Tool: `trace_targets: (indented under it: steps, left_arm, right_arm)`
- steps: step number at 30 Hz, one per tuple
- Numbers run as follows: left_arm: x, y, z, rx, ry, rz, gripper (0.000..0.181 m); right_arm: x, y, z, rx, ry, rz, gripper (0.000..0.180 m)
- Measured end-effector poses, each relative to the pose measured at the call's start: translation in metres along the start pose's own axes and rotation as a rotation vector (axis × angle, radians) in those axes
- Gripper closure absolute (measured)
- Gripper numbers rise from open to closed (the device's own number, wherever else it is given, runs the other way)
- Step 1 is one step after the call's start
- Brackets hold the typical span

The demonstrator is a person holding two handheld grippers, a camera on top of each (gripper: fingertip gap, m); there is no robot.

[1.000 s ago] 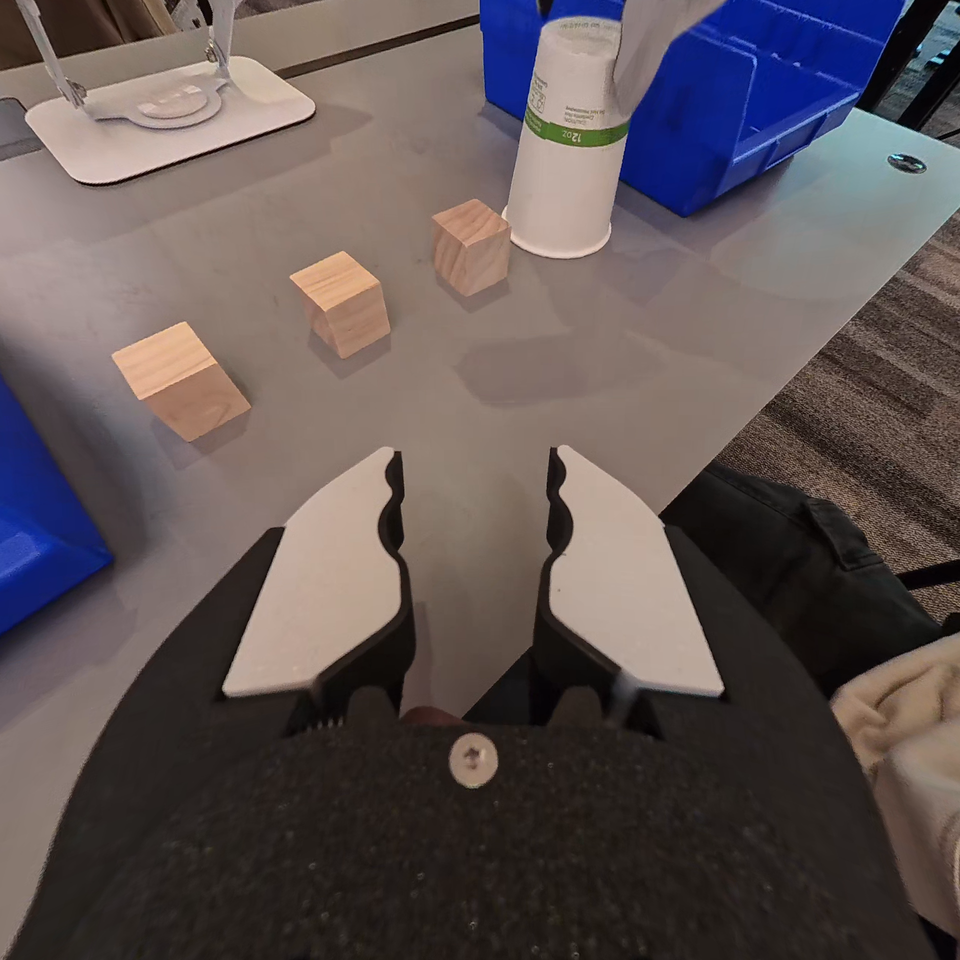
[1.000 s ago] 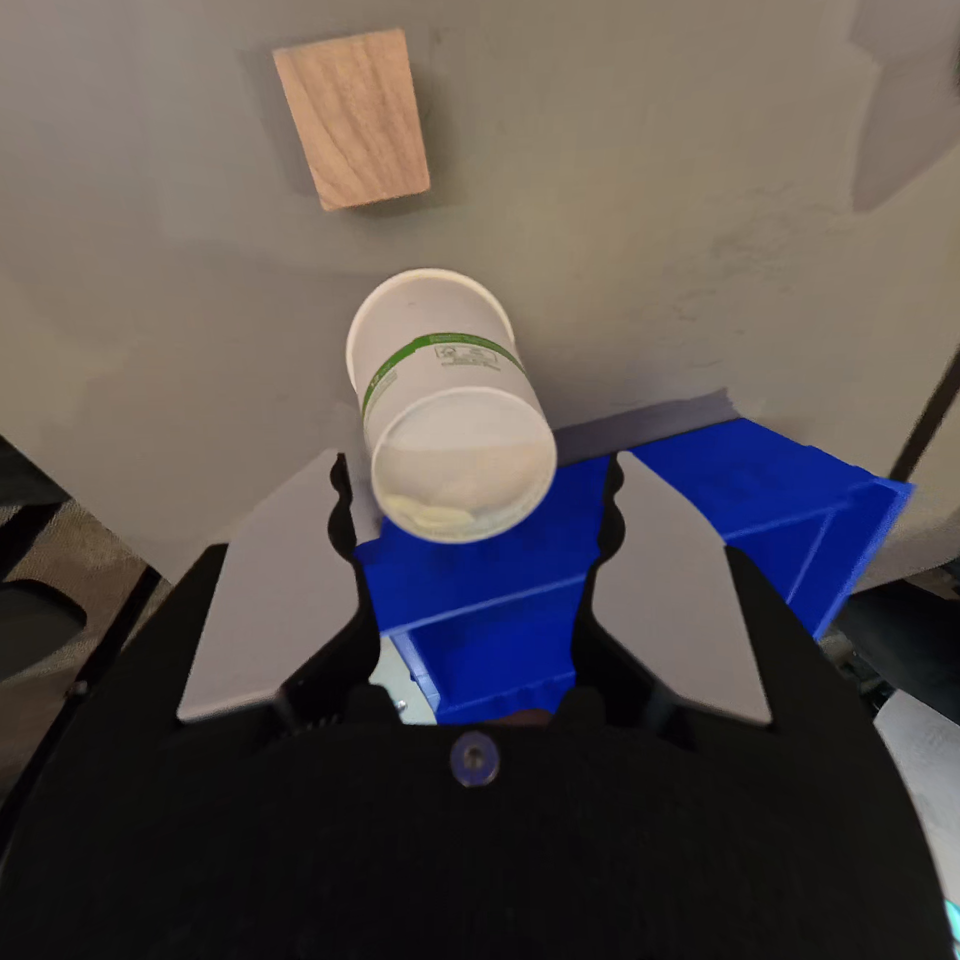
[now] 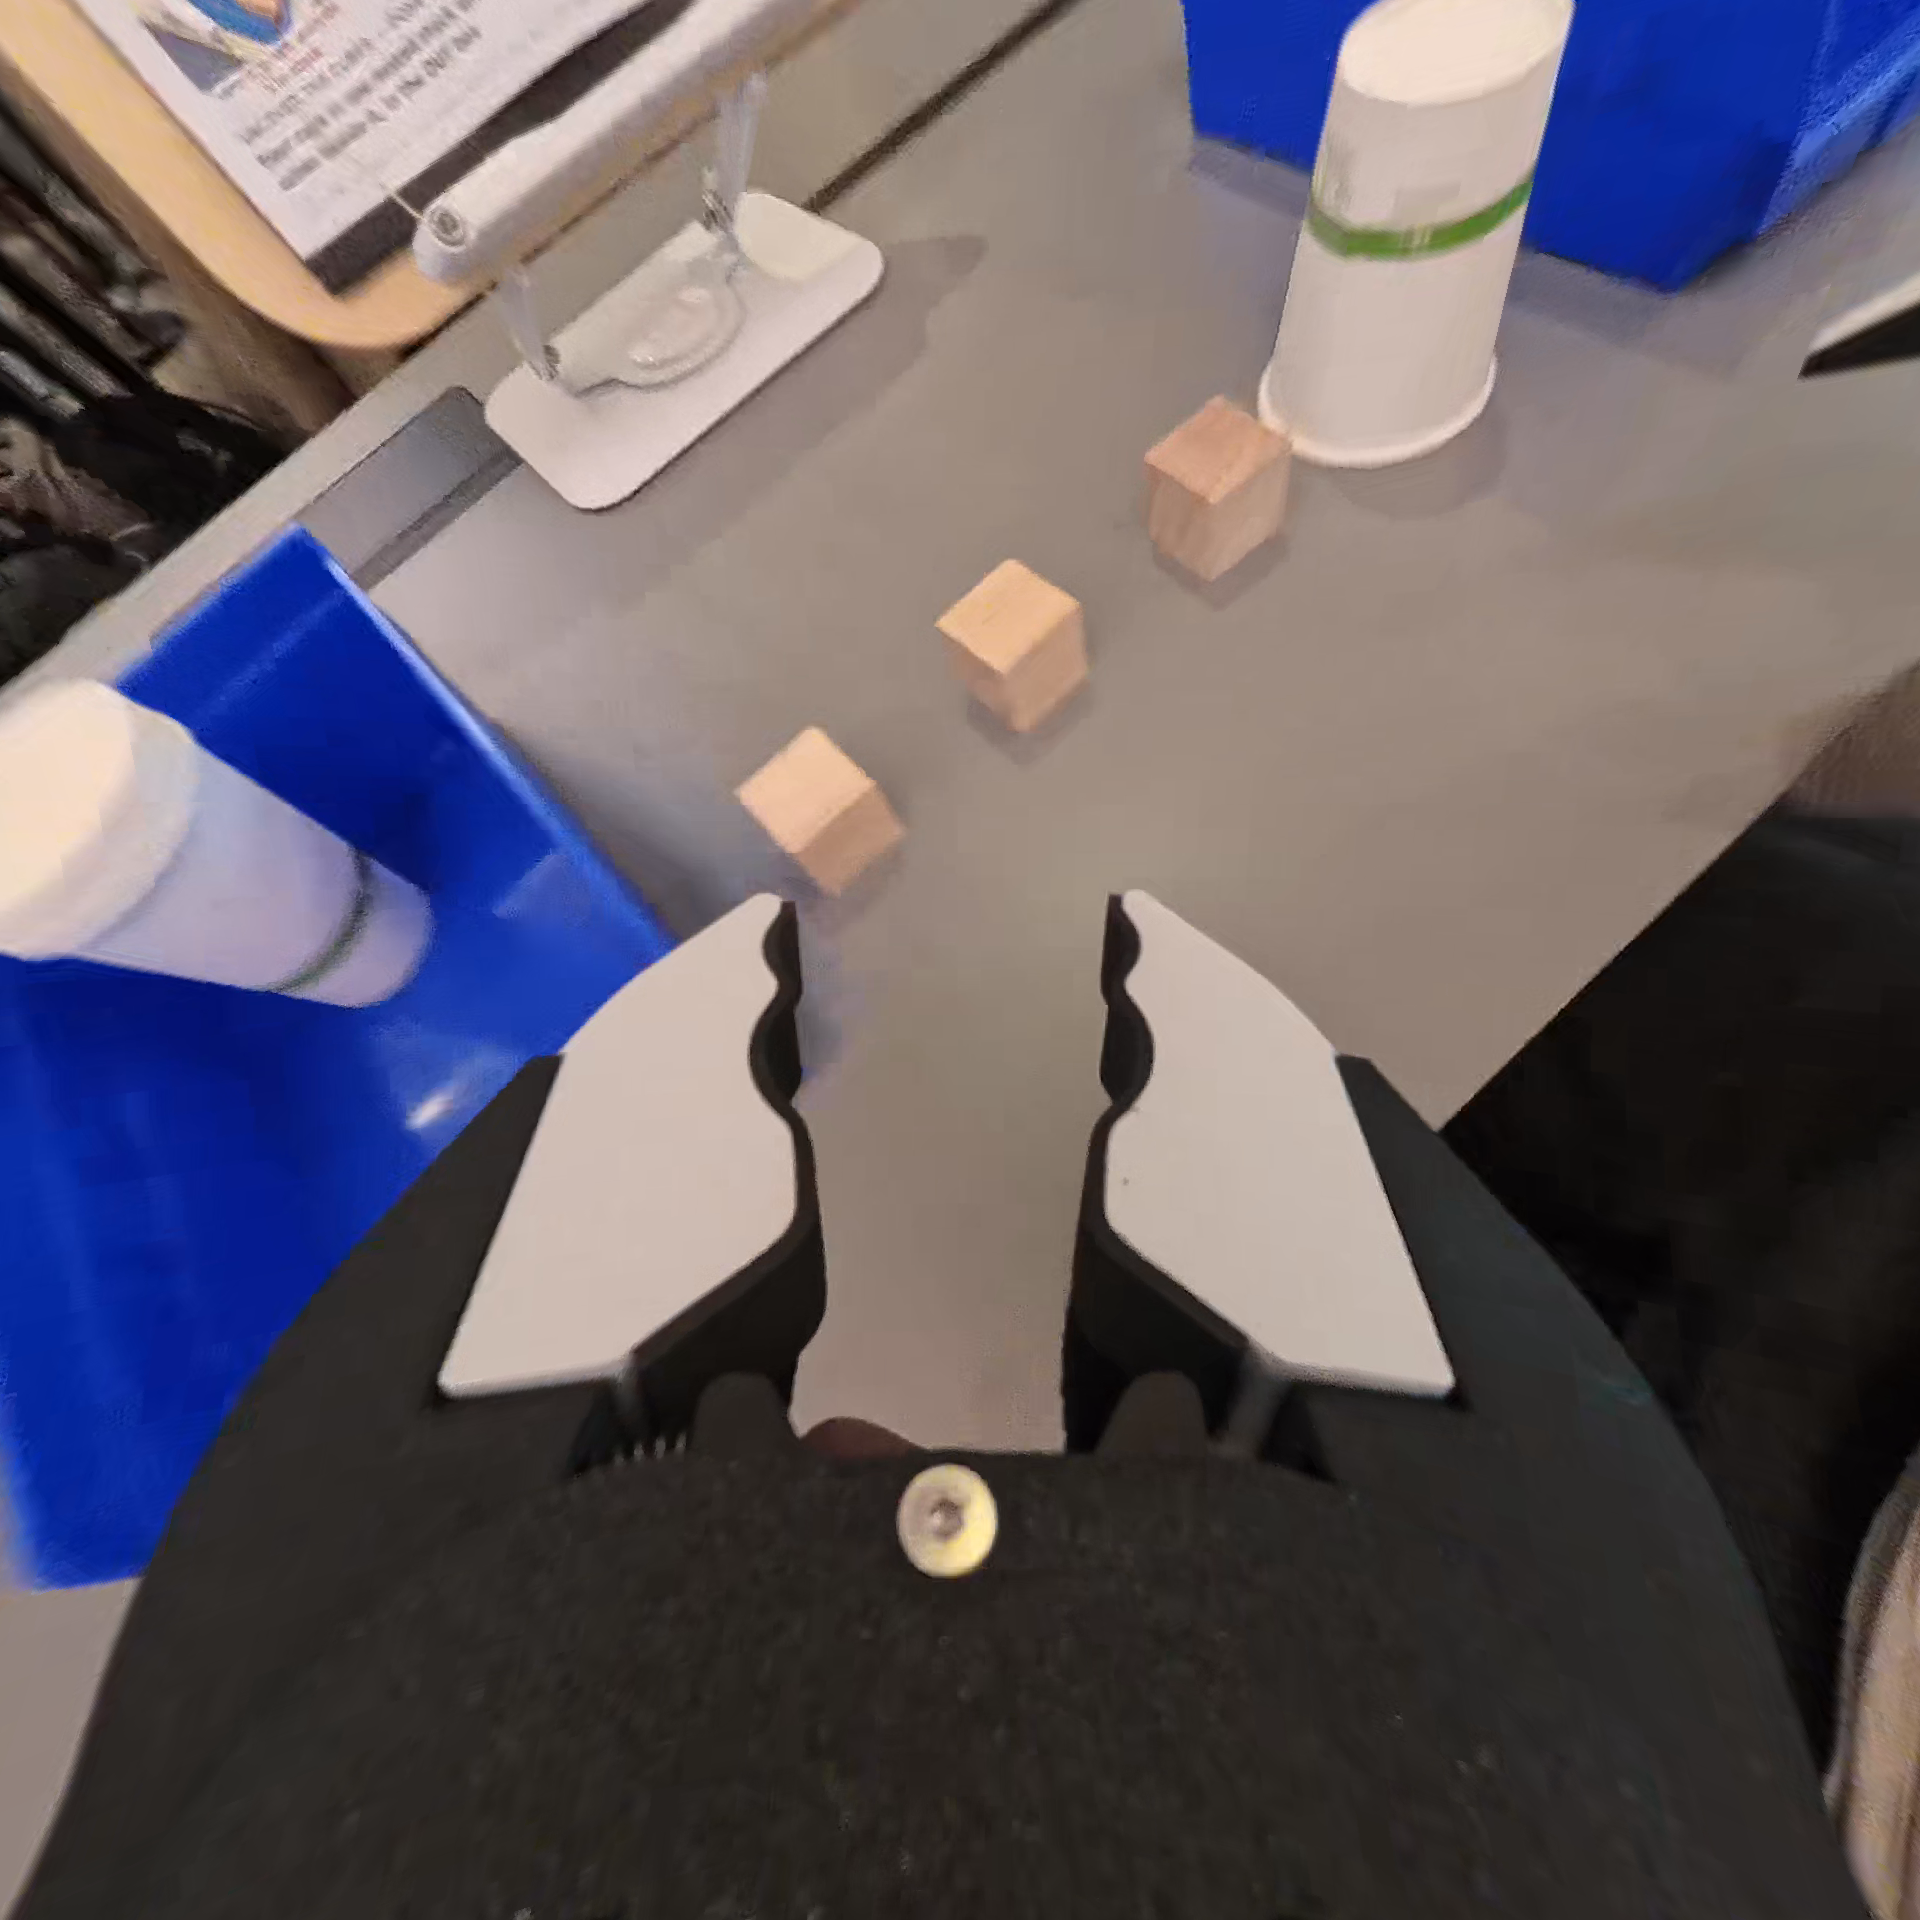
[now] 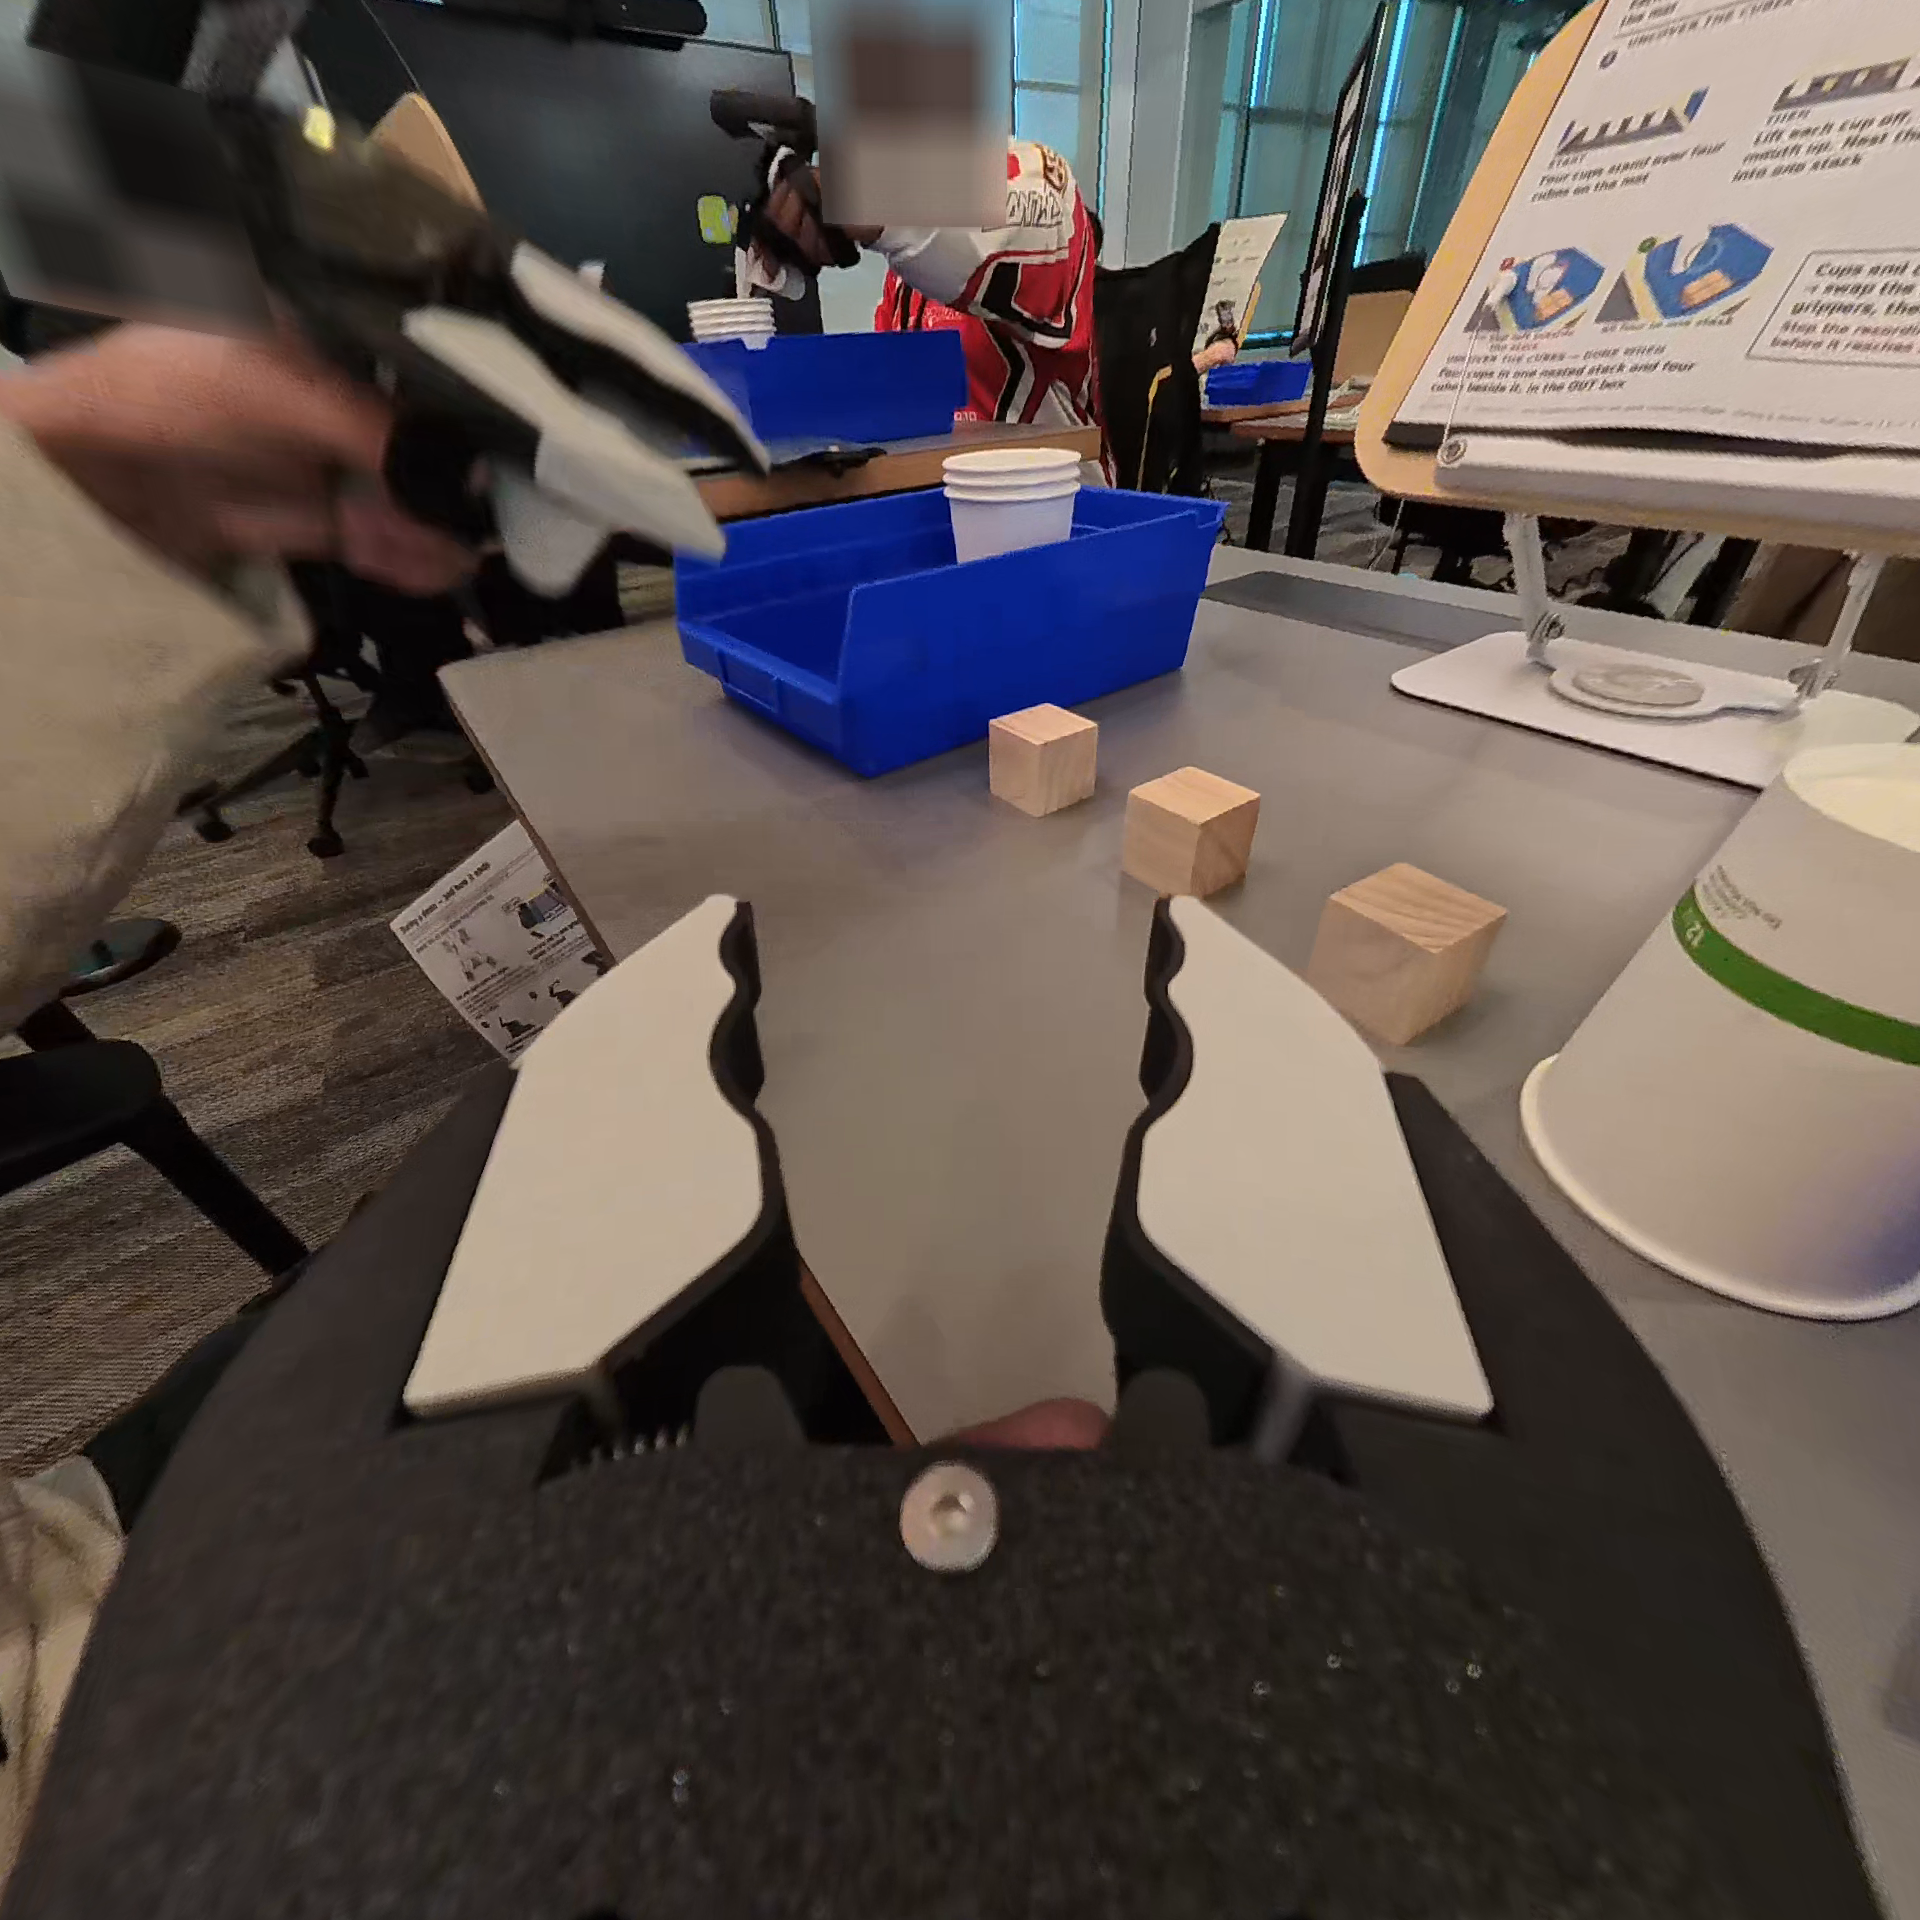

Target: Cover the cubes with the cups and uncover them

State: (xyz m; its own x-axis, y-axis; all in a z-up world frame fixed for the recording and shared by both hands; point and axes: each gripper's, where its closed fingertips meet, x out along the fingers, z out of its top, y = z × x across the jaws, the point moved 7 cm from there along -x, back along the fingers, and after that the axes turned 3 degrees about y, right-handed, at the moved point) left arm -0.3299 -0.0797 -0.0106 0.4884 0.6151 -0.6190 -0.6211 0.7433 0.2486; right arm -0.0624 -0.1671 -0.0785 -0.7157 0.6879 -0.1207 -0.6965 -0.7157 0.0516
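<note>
Scene: where the grey table [image 4: 935, 987] was seen, three wooden cubes [image 4: 1190, 831] were lined up uncovered.
Cup: an upside-down paper cup [image 3: 1397, 239] was stood just beside the end cube, not over it.
Spare cups: a stack [image 4: 1010, 504] was kept in the blue bin [image 4: 935, 634].
Left gripper [image 3: 951, 951]: its fingers were held apart over the table, nothing gripped.
Right gripper [image 4: 951, 956]: its fingers were likewise parted and empty, near the upside-down cup.
</note>
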Motion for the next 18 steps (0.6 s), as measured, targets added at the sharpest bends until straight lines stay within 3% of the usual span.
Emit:
trace_targets:
  steps: [3,9,13,18]
  left_arm:
    - [-0.003,0.079,0.023,0.175,0.166,0.144,0.131]
    - [0.068,0.215,0.039,0.094,0.463,-0.013,0.138]
    - [0.098,0.25,0.029,0.1,0.625,-0.078,0.139]
    - [0.114,0.265,0.027,0.1,0.68,-0.131,0.144]
  right_arm:
    - [0.001,-0.004,-0.007,0.033,0.016,0.019,0.108]
    - [0.004,-0.007,-0.013,0.034,0.046,0.053,0.109]
    - [0.004,-0.011,-0.018,0.051,0.062,0.061,0.109]
    - [0.004,-0.013,-0.018,0.092,0.053,0.079,0.109]
